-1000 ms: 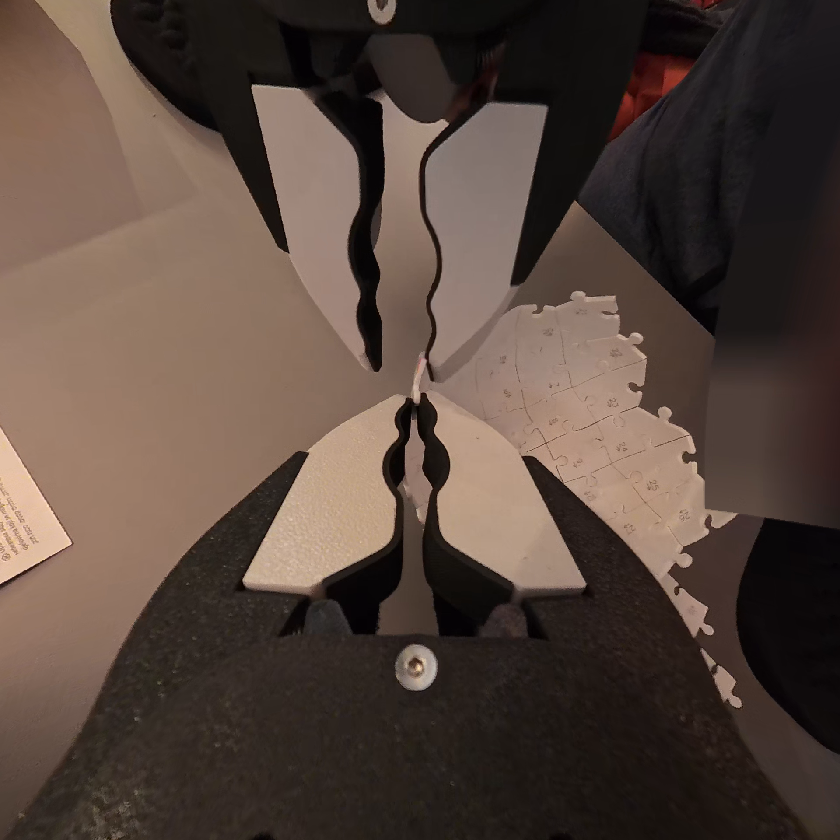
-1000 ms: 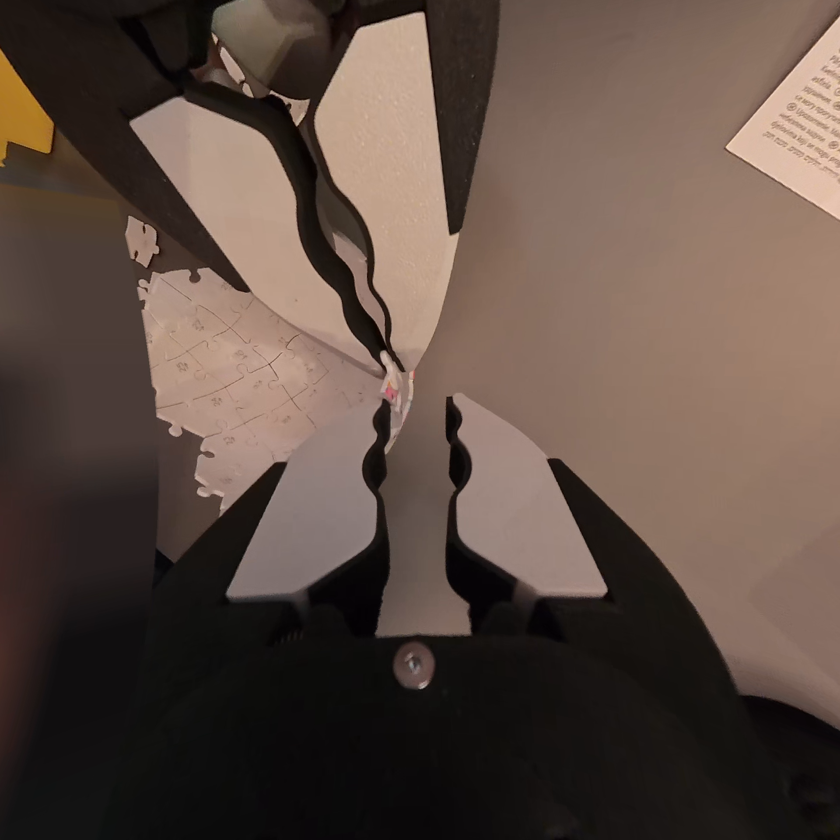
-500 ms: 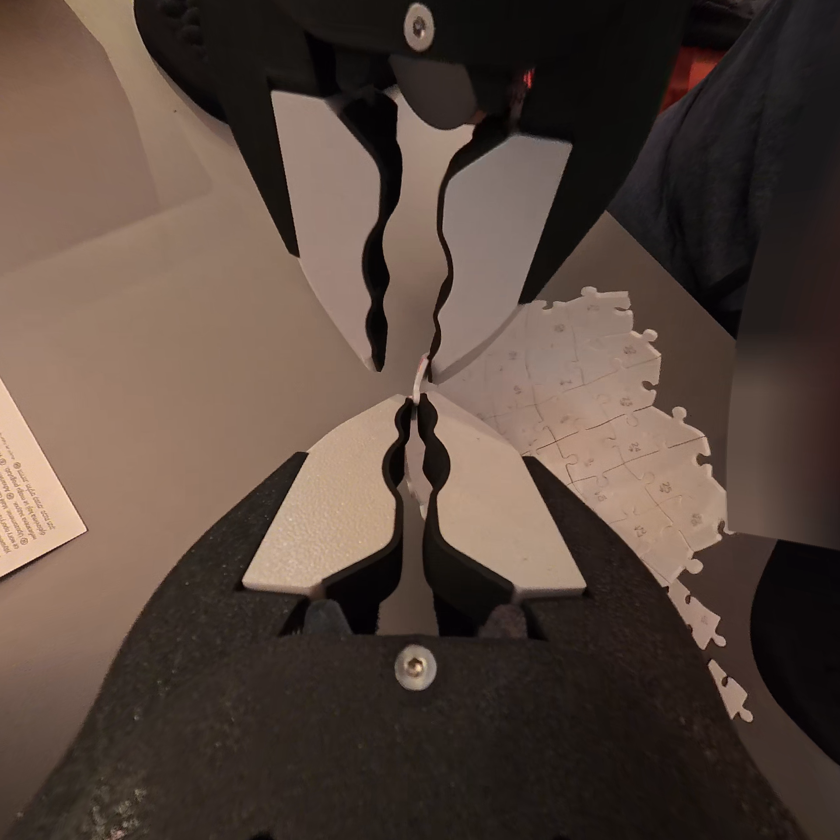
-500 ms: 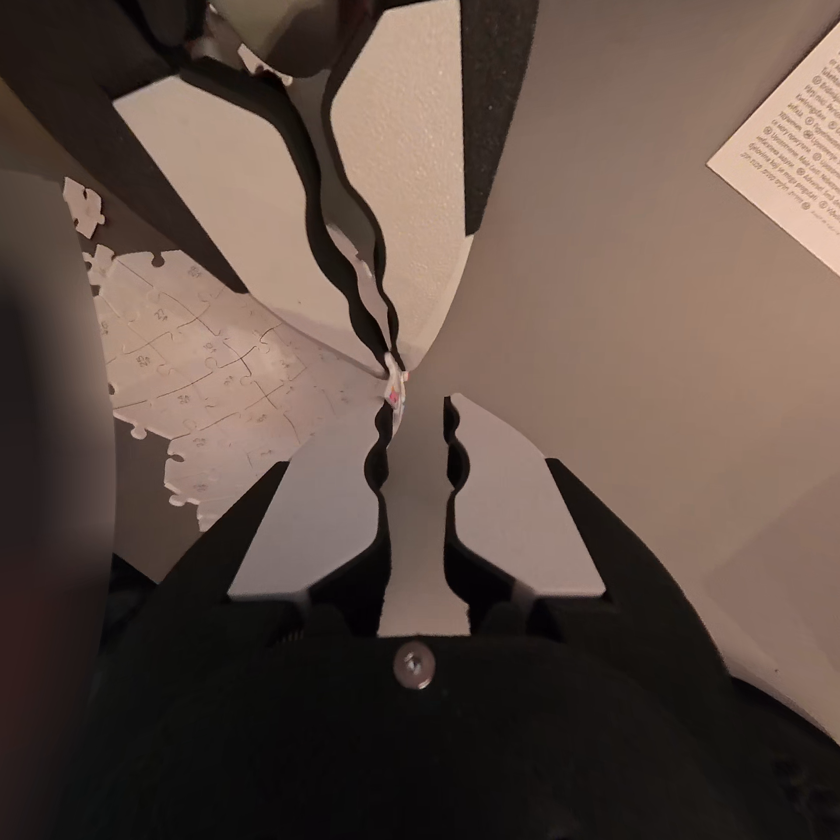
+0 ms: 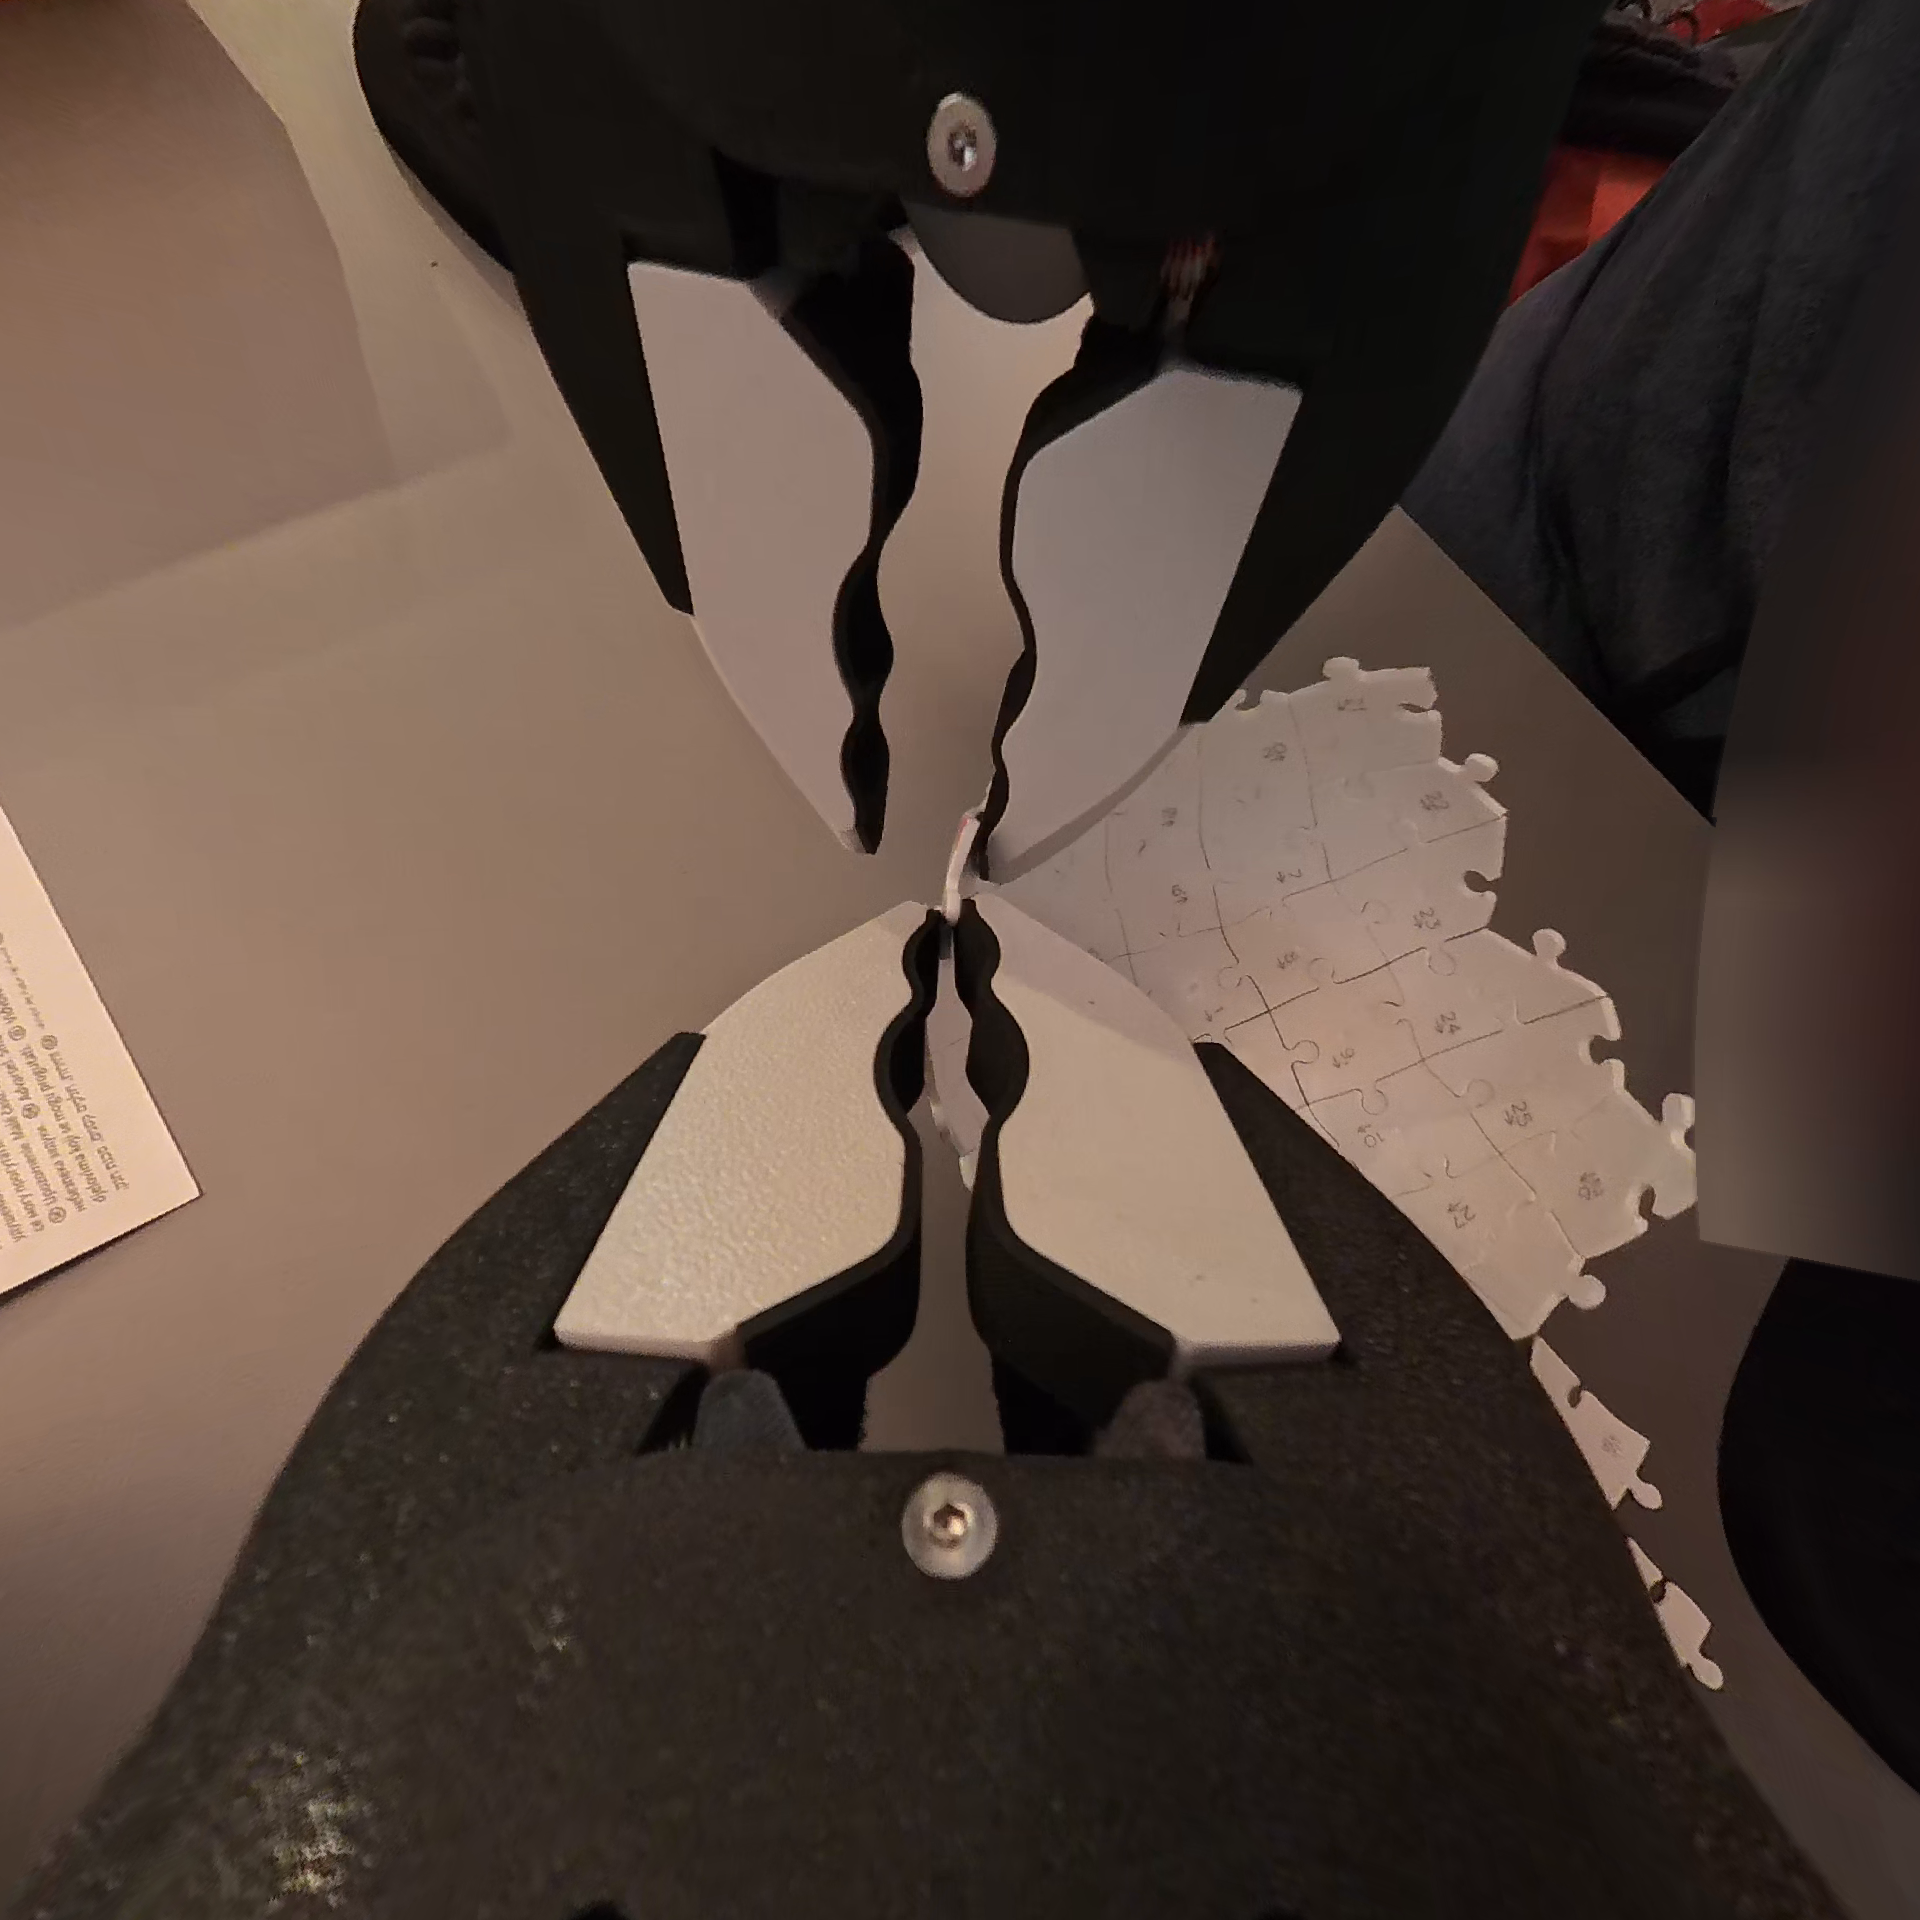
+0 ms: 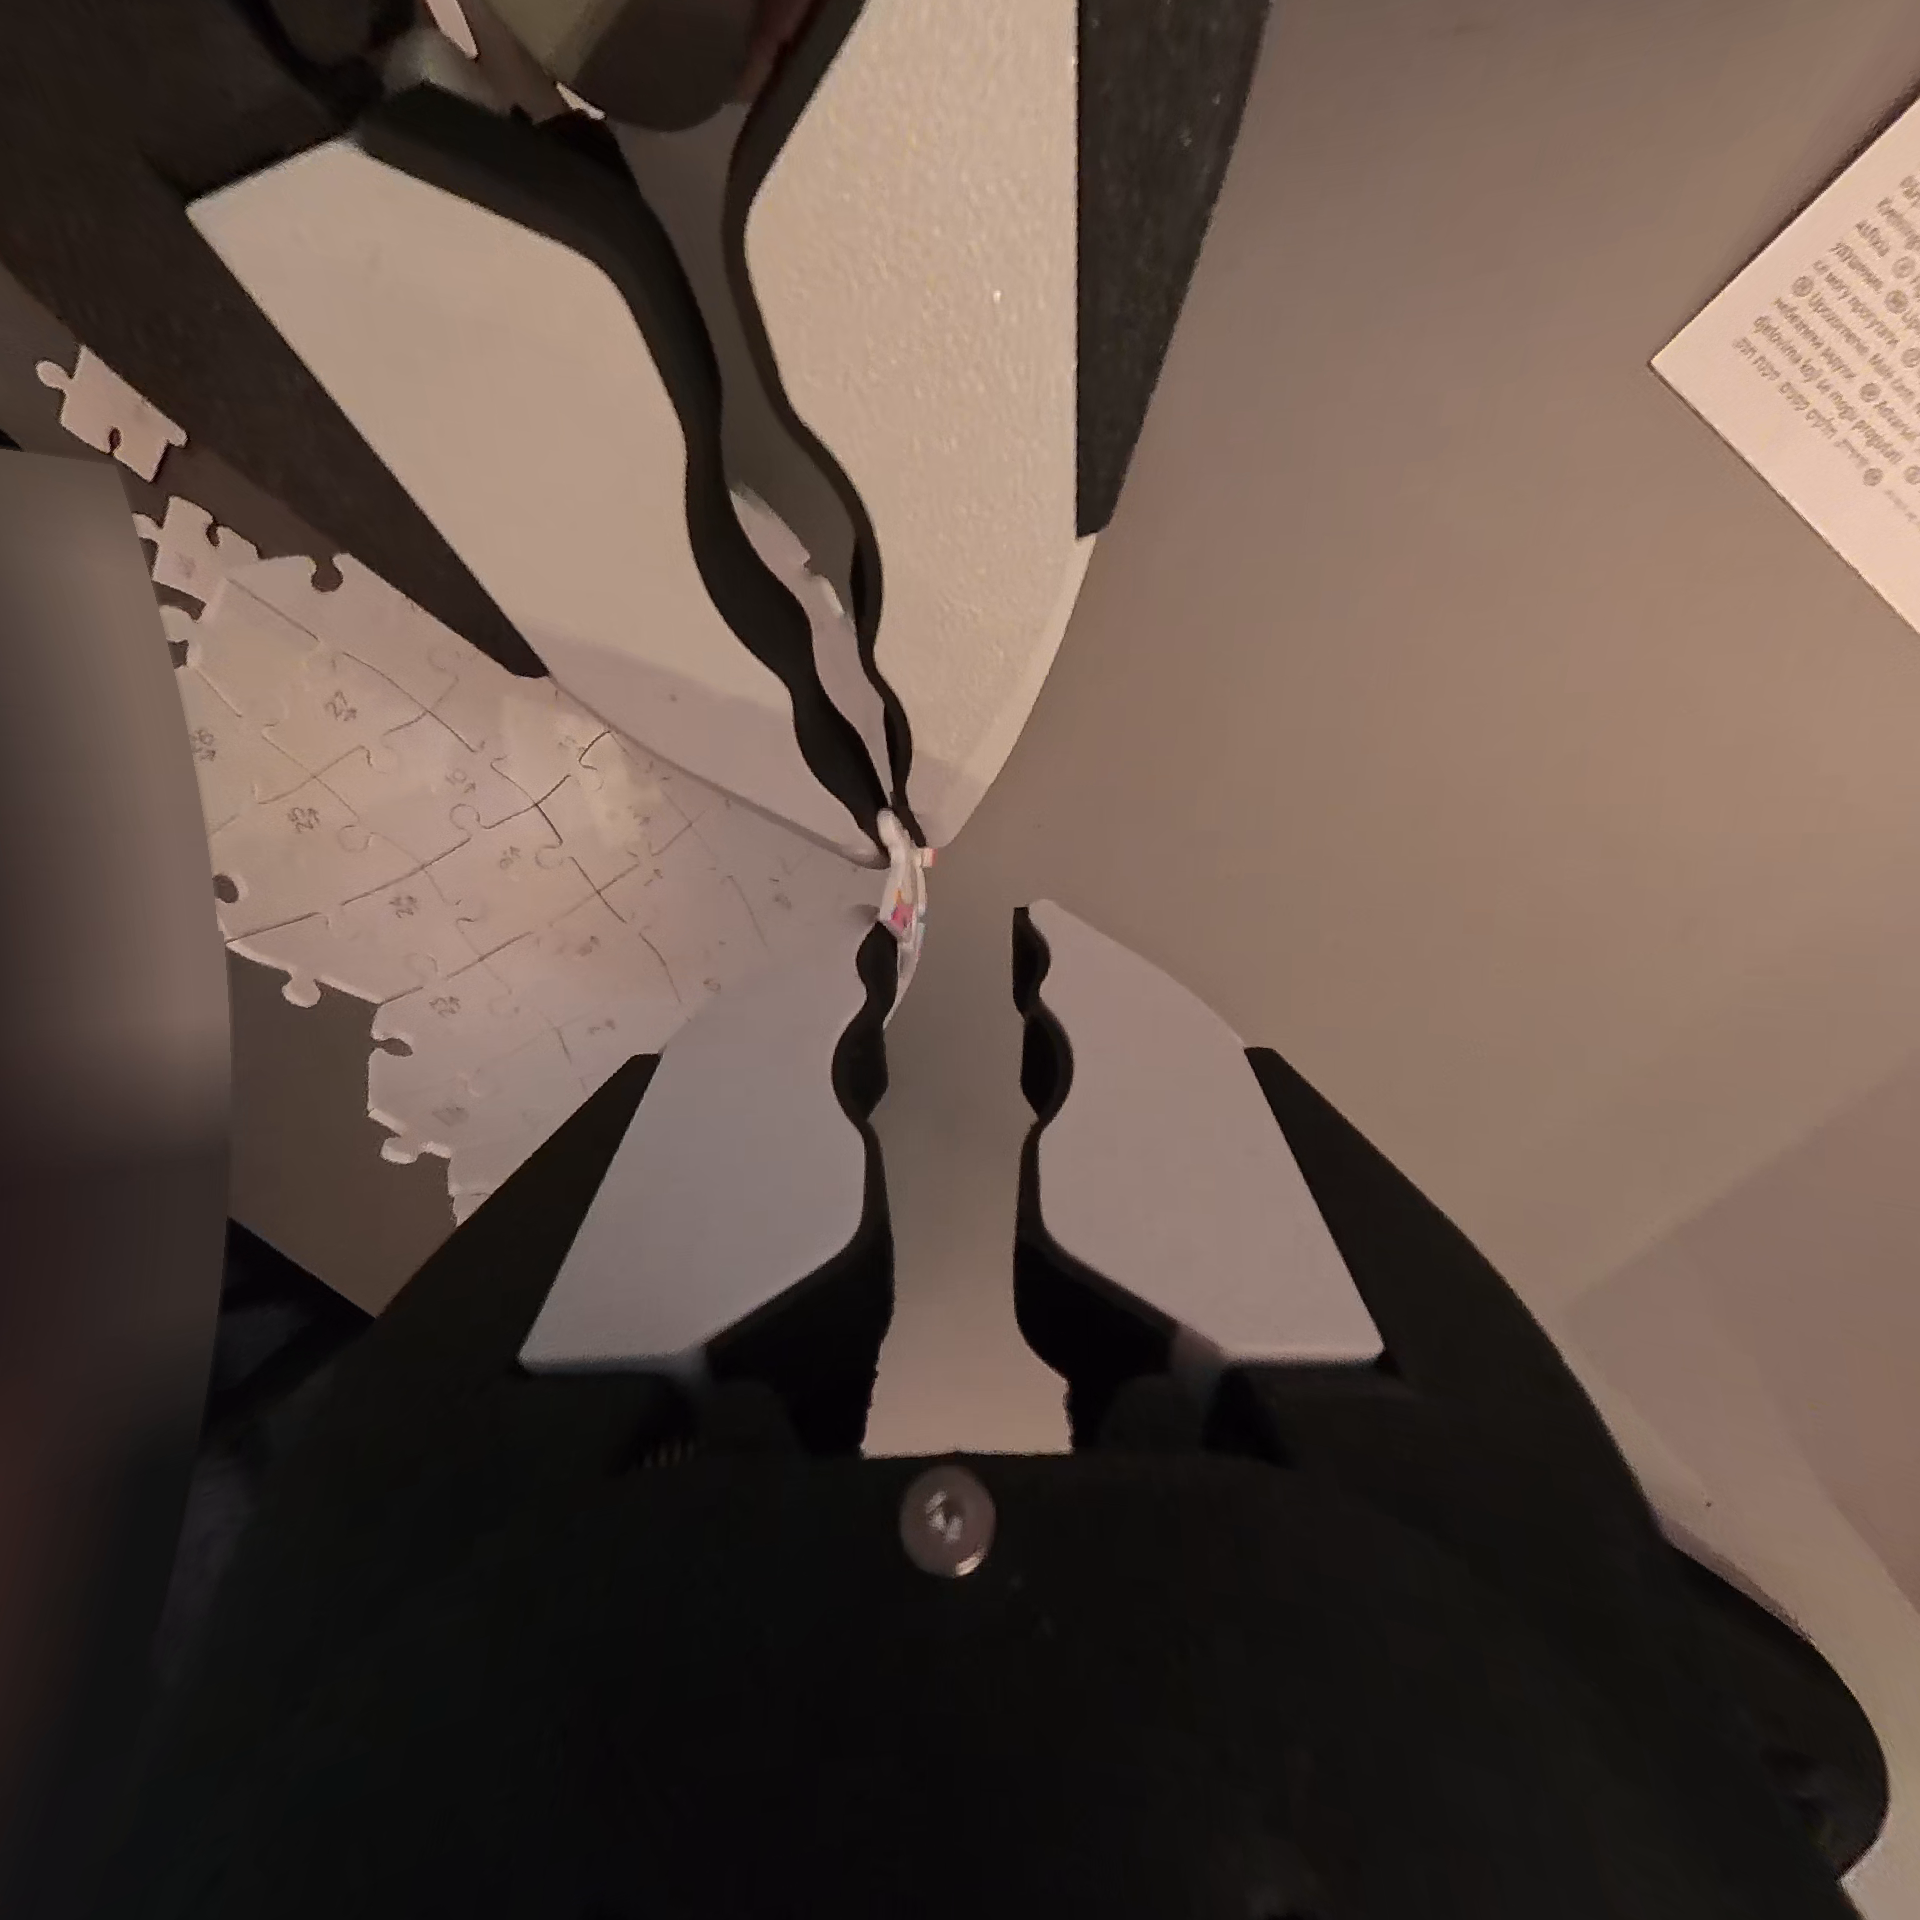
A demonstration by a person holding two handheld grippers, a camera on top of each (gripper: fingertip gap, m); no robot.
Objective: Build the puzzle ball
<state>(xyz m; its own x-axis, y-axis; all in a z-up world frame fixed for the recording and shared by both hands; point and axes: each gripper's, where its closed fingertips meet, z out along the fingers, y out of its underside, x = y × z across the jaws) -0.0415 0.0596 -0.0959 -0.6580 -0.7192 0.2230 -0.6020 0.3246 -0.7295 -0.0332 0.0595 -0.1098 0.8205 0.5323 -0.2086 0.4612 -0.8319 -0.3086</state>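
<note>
Here my left claw [image 5: 943, 912] is pinched together at the tips on the edge of the puzzle [image 5: 1382, 997], a curved white sheet of joined pieces seen from its numbered back. The sheet fans out to the right of that claw, and a strip of it shows through the narrow slit between the two fingers. In the right wrist view the same sheet [image 6: 436, 831] spreads to the left of my right claw [image 6: 951, 920].

My right claw stands apart, a clear gap between its tips. One fingertip [image 6: 875, 935] is touching or just beside a small piece [image 6: 902, 883] at the puzzle's edge, white with a little pink and colour on its face; the other fingertip is clear of it. The two claws meet nose to nose, the right one [image 5: 925, 831] coming in from straight ahead of the left.

A loose piece [image 6: 109, 416] lies beyond the sheet, to the far left of the right claw. A printed paper [image 5: 62, 1081] lies on the grey tabletop [image 5: 364, 831] well to the left of my left claw; in the right view it [image 6: 1808, 416] sits far off to the upper right. Dark cloth [image 5: 1683, 395] shows to the upper right of the left claw.
</note>
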